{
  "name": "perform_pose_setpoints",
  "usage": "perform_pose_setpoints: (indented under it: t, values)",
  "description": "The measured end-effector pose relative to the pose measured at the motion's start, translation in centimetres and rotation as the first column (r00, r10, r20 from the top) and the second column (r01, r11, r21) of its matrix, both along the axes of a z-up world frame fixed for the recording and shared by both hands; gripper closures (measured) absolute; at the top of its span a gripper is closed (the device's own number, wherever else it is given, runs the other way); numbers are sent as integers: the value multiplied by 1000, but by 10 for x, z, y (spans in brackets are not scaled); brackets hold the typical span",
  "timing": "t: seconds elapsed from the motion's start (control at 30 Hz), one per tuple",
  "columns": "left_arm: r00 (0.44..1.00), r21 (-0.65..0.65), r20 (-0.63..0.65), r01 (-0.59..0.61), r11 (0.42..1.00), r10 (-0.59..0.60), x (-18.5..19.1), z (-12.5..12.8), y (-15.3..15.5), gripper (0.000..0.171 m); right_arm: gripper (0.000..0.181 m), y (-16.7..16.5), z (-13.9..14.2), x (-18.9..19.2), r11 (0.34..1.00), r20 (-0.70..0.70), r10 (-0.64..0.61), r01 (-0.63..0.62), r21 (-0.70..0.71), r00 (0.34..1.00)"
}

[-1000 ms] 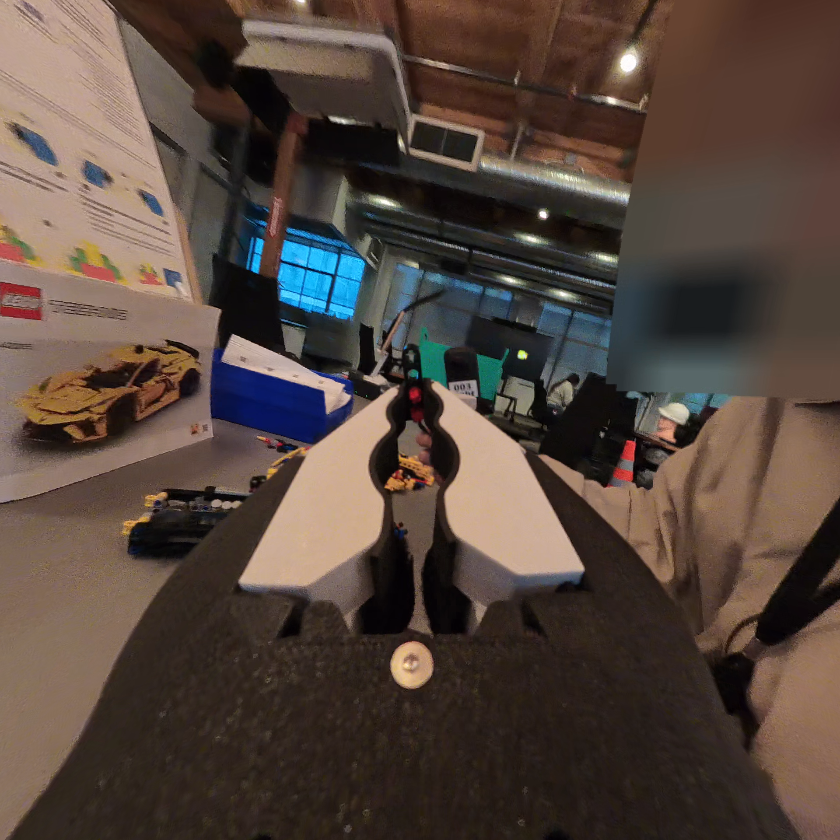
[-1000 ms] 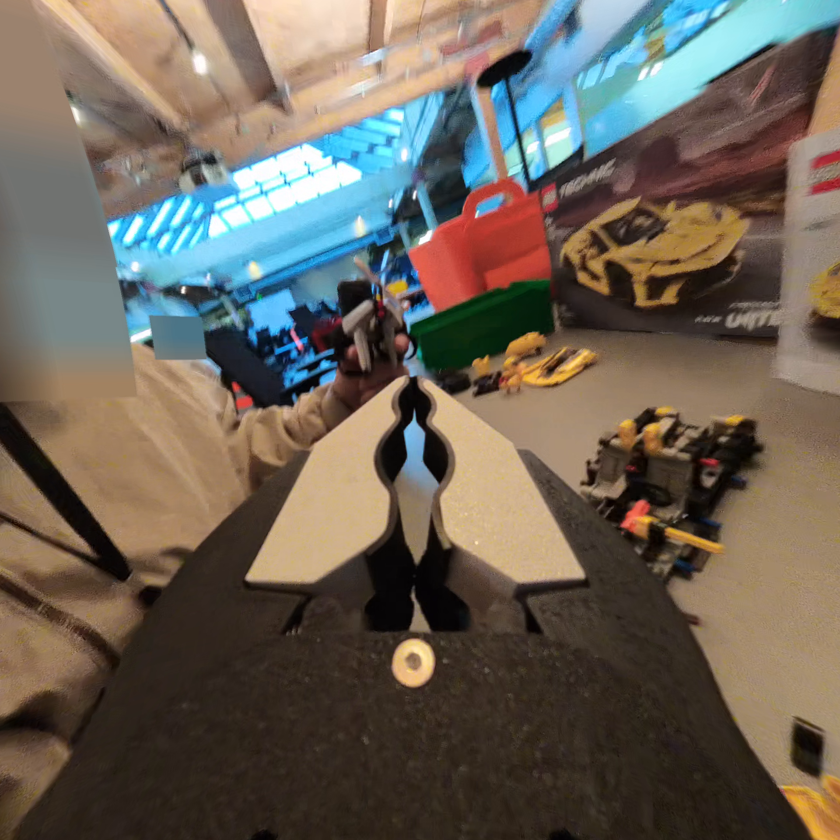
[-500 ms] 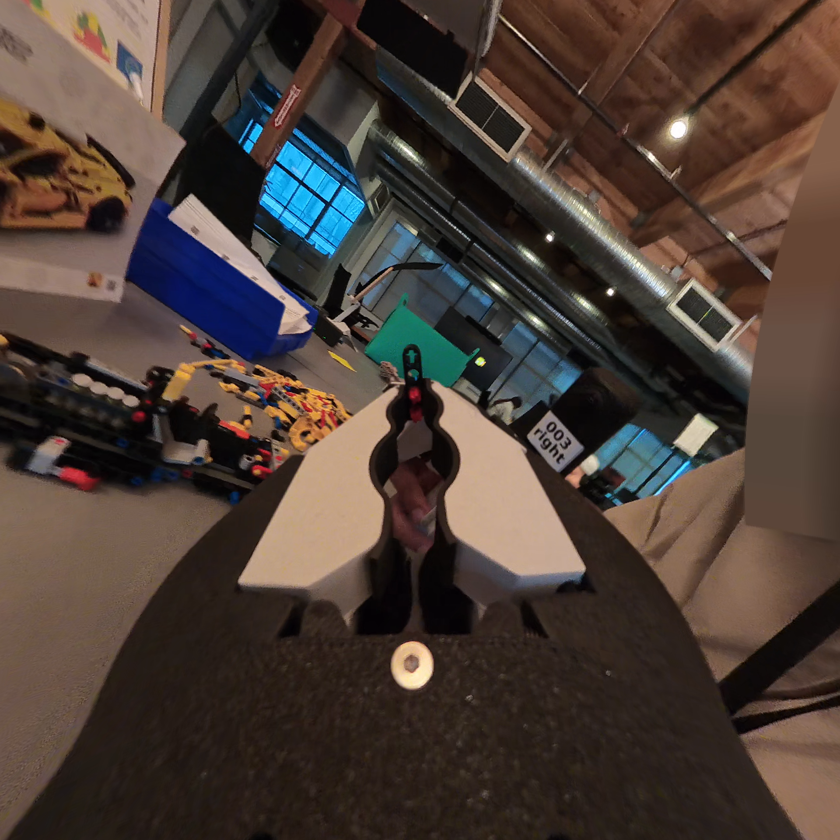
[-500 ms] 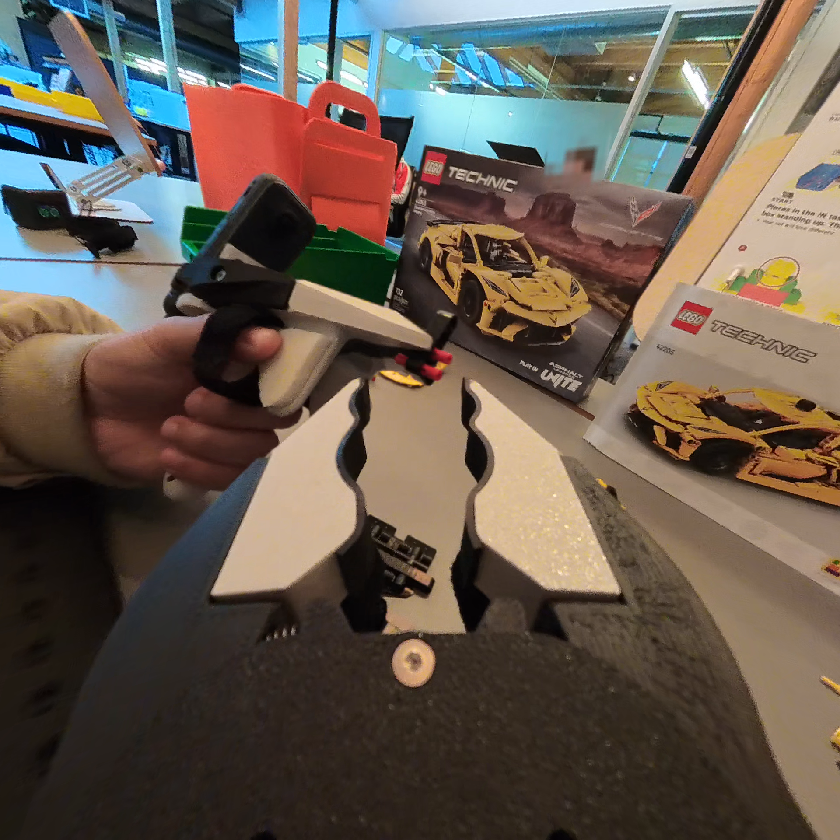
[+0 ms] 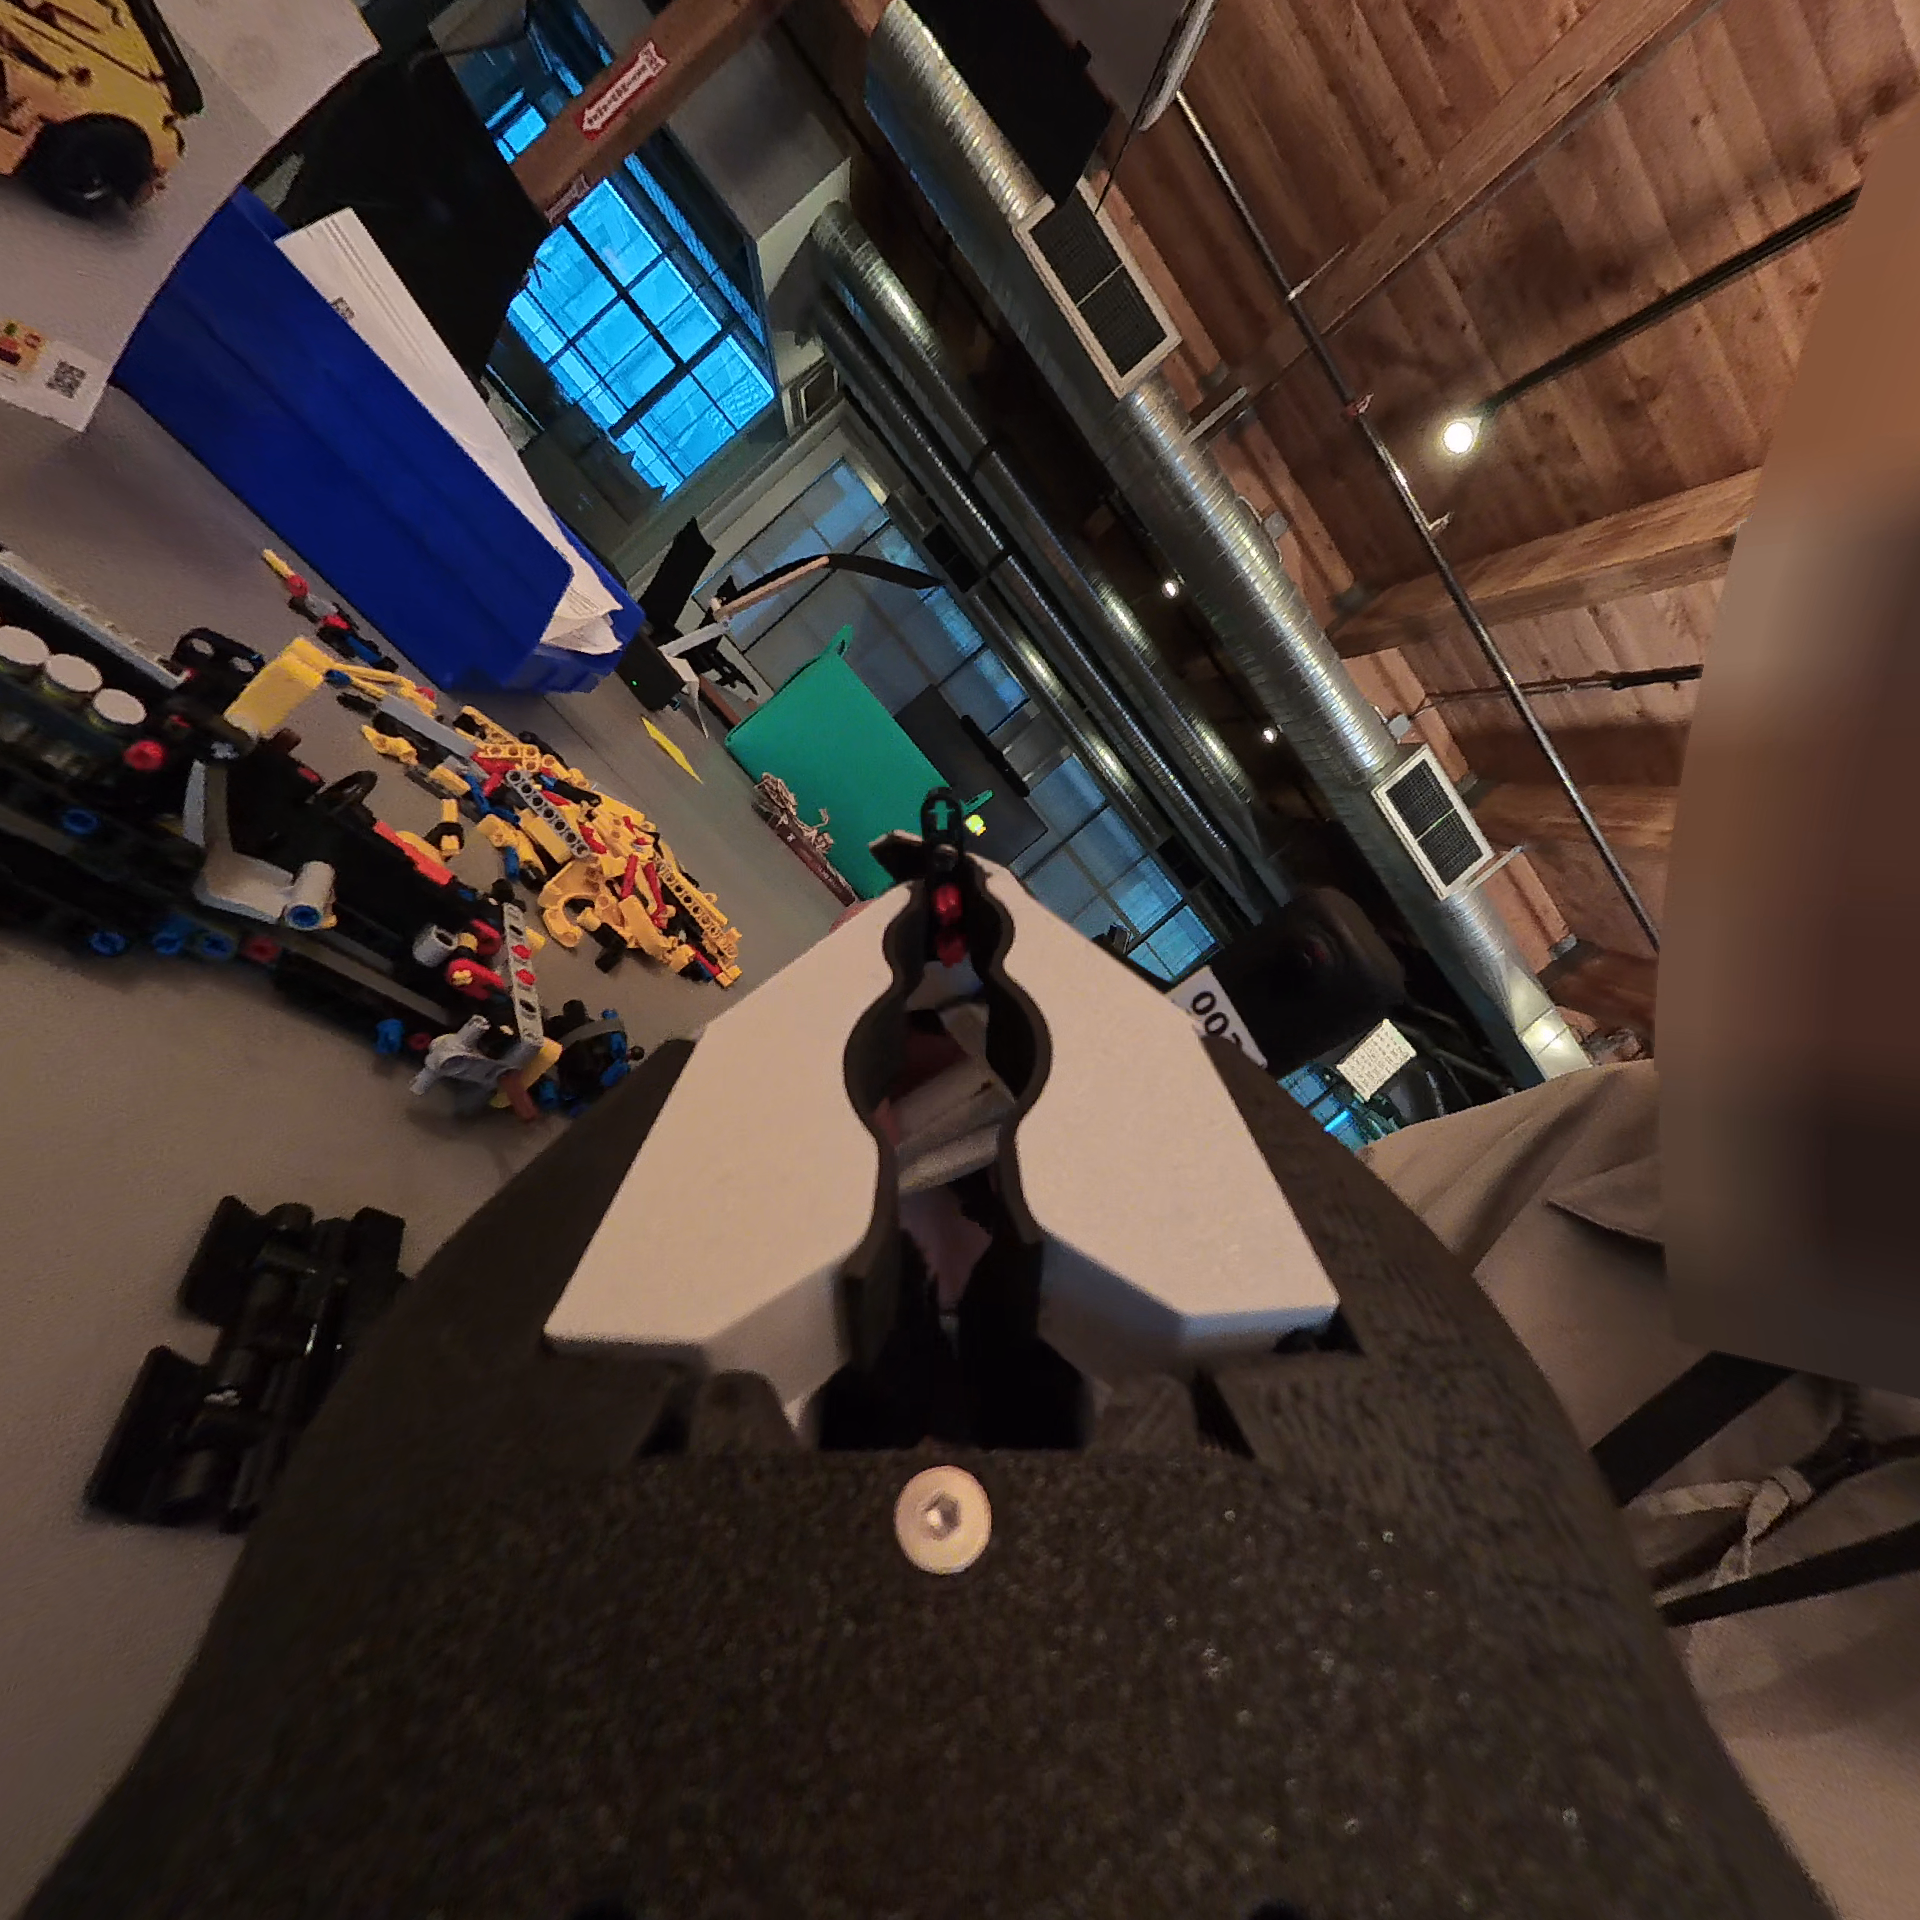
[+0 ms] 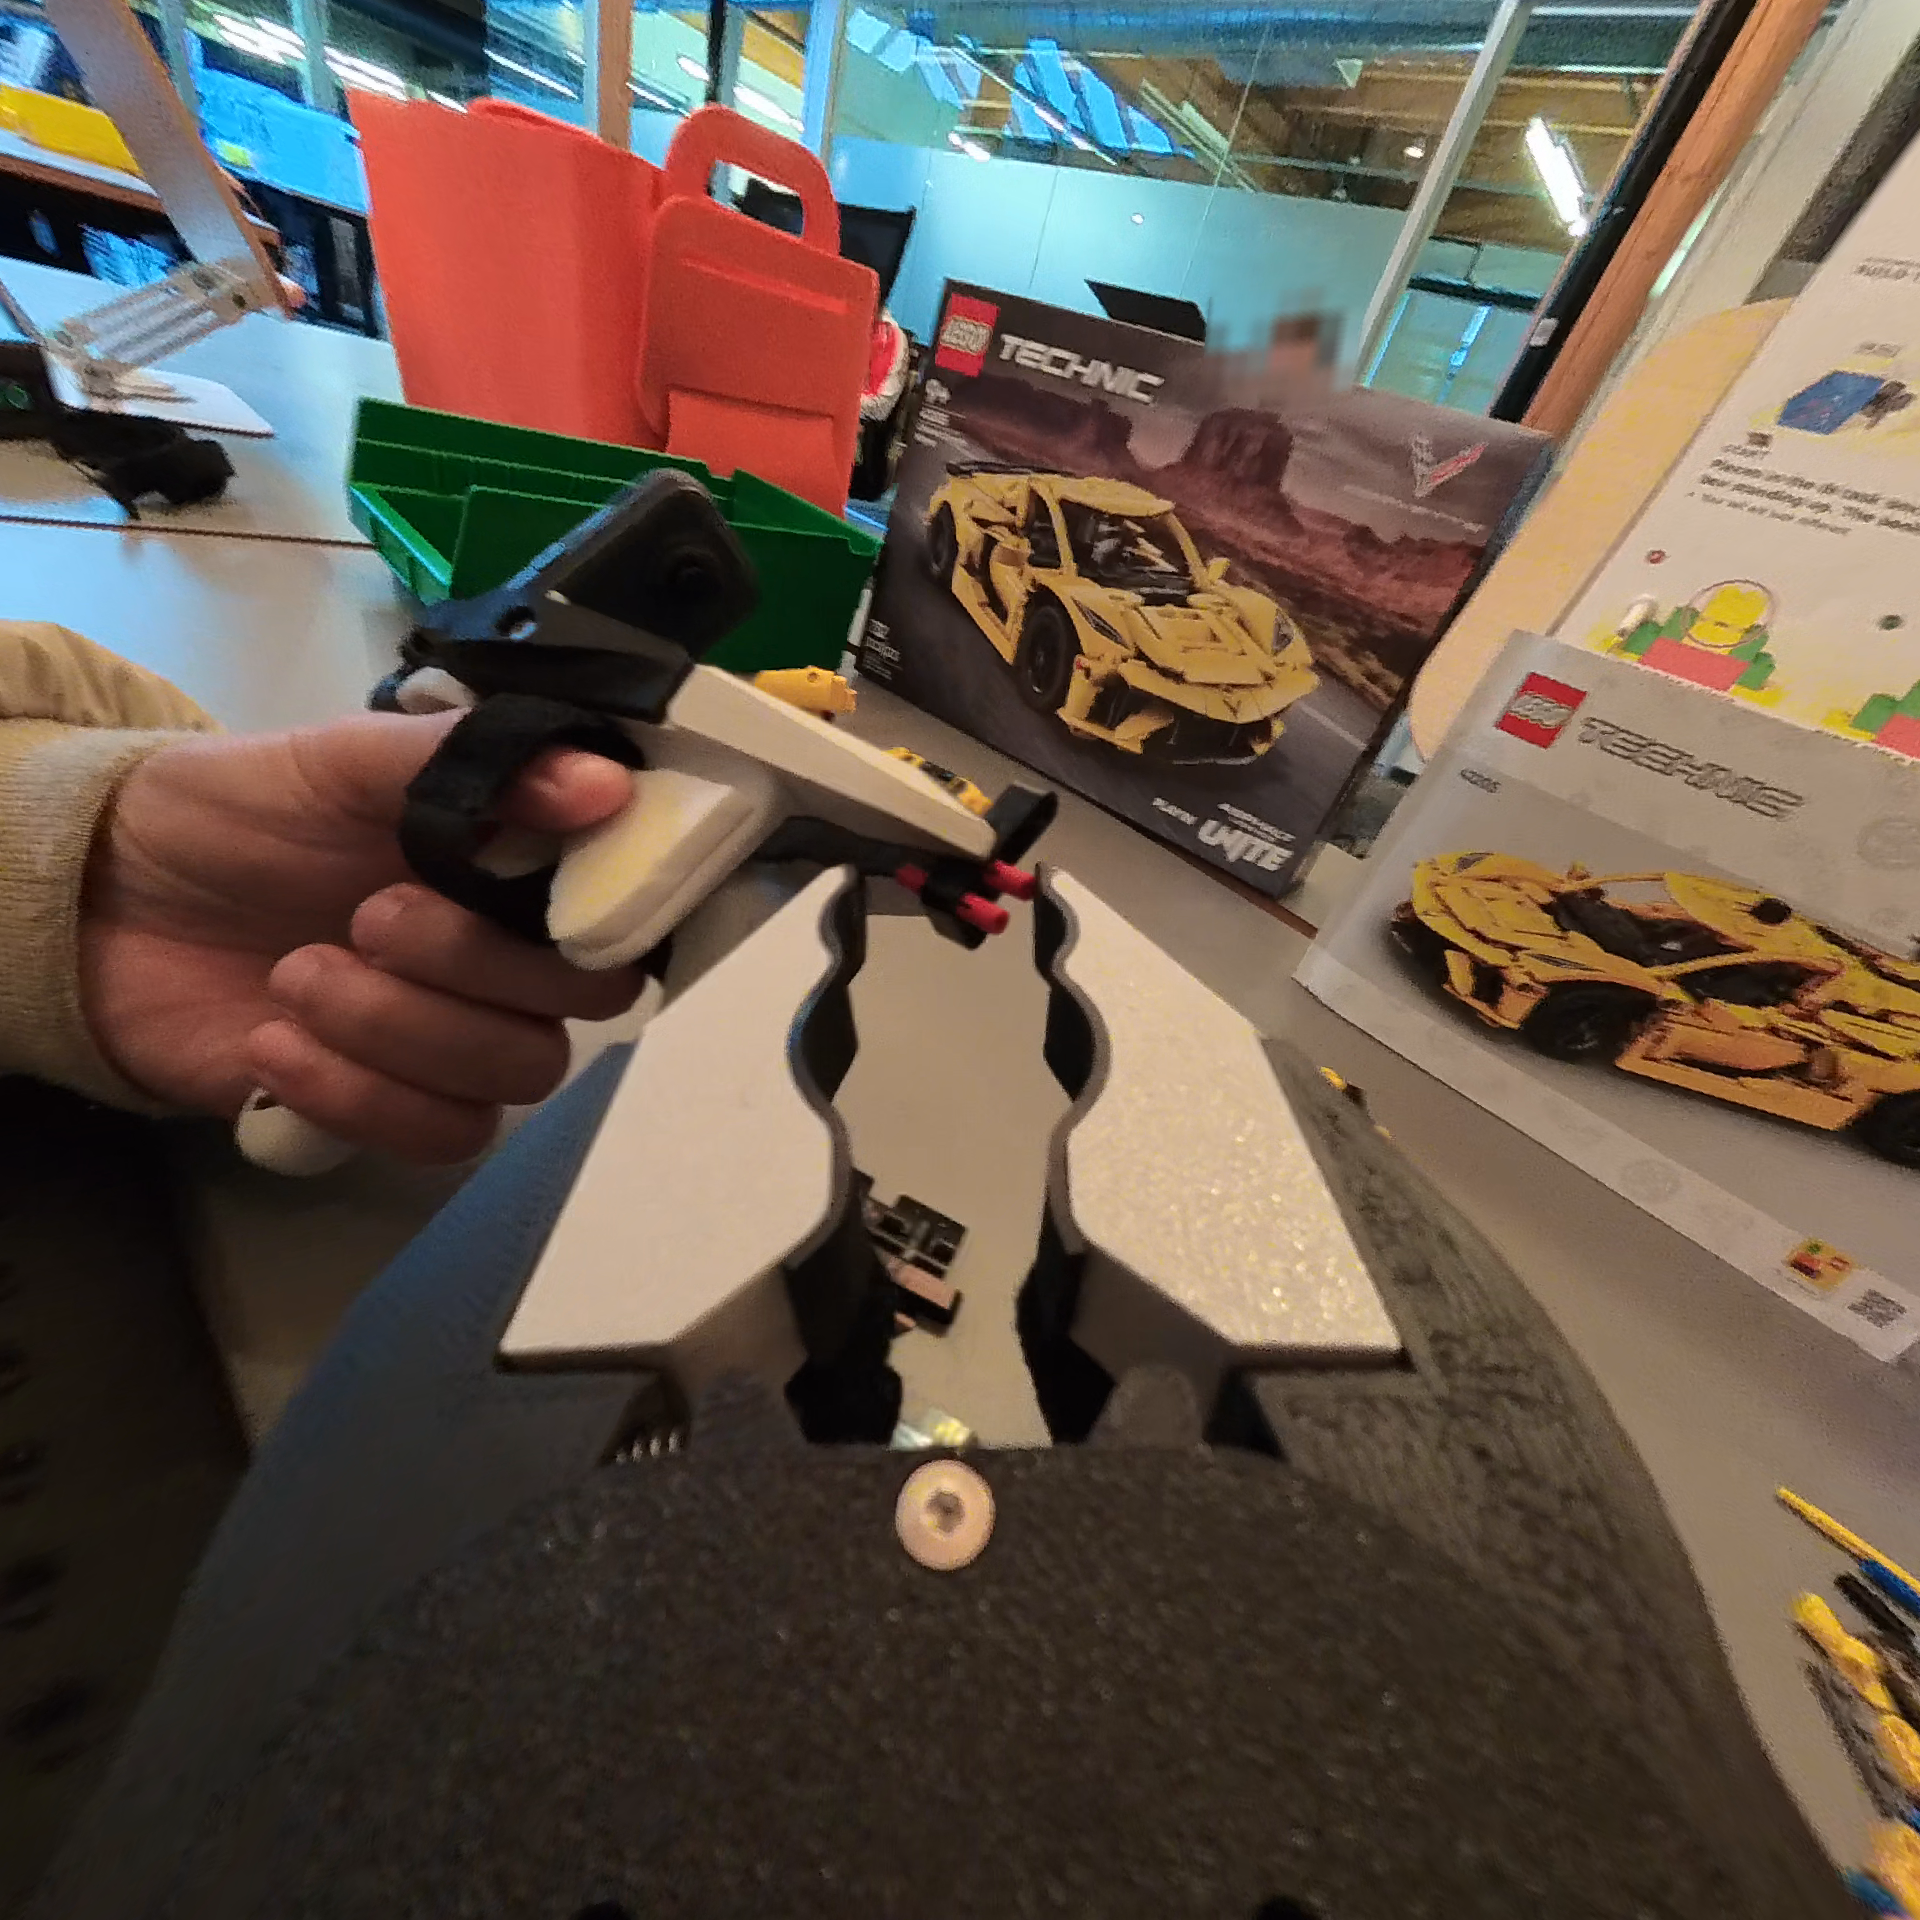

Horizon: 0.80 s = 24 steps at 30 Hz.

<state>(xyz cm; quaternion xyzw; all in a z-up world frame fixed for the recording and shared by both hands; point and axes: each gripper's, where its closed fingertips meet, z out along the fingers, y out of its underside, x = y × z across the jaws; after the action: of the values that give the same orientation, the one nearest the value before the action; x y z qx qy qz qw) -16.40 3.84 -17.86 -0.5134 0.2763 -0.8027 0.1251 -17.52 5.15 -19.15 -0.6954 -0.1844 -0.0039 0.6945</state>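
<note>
My left gripper (image 5: pixel 943 883) is shut on a small black beam with red pins (image 5: pixel 943 914), which sticks out past its tips. In the right wrist view a hand (image 6: pixel 291 935) holds this left gripper (image 6: pixel 987 847) and reaches in from the left. The black beam with red pins (image 6: pixel 961 899) sits right at the tips of my right gripper (image 6: pixel 948 883). The right gripper is open and empty, and its jaws stand on either side of the beam without touching it. A small black part (image 6: pixel 914 1236) lies on the table below the right jaws.
A grey table (image 5: pixel 125 1122) holds a partly built black chassis (image 5: pixel 260 831), a pile of yellow parts (image 5: pixel 592 862), a black assembly (image 5: pixel 249 1361) and a blue bin (image 5: pixel 343 457). A green bin (image 6: pixel 499 520), orange bag (image 6: pixel 582 281), car box (image 6: pixel 1174 582) and booklet (image 6: pixel 1662 935) stand behind. Left and right tips are no more than a few centimetres apart.
My right gripper has opened and swung round to face the left gripper. The left gripper has rolled and brought the beam up to the right gripper's tips.
</note>
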Motion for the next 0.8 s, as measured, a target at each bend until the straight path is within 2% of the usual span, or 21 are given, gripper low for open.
perform_pose_setpoints:
  t: [0.03, 0.13, 0.2, 0.23, 0.3, 0.4, 0.5, 0.67, 0.8]
  values:
    - [1000, -2, 0, 3, 1000, -3, 0, 0, 0, 165, 157, 0, 0, 3, 1000, 24, -23, 23, 4, 999]
    - [999, 5, -4, 34, 999, -34, 0, 0, -3, 165, 158, -2, 0, 3, 1000, 59, 6, -6, 4, 998]
    - [997, 34, -21, 81, 996, -80, -3, -4, -6, 165, 158, -6, -5, -2, 990, 15, 129, -128, -60, 991]
    - [994, 49, -28, 105, 993, -104, -4, -6, -9, 164, 158, -10, -8, -8, 965, -54, 235, -239, -104, 971]
    - [990, 79, -48, 132, 988, -129, -5, -10, -15, 164, 158, -18, -12, -10, 917, -156, 344, -367, -156, 926]
    - [988, 112, -77, 144, 983, -136, -3, -13, -19, 164, 158, -22, -15, -9, 896, -167, 382, -408, -173, 909]
    - [977, 92, -83, 202, 975, -195, -6, -15, -23, 163, 158, -26, -17, -11, 872, -192, 416, -450, -193, 889]
    - [939, 88, -124, 331, 939, -320, -8, -23, -46, 164, 159, -51, -24, -11, 738, -290, 556, -624, -257, 779]
    - [876, 35, -129, 473, 880, -465, -15, -27, -70, 164, 159, -76, -27, -15, 619, -302, 659, -724, -303, 689]
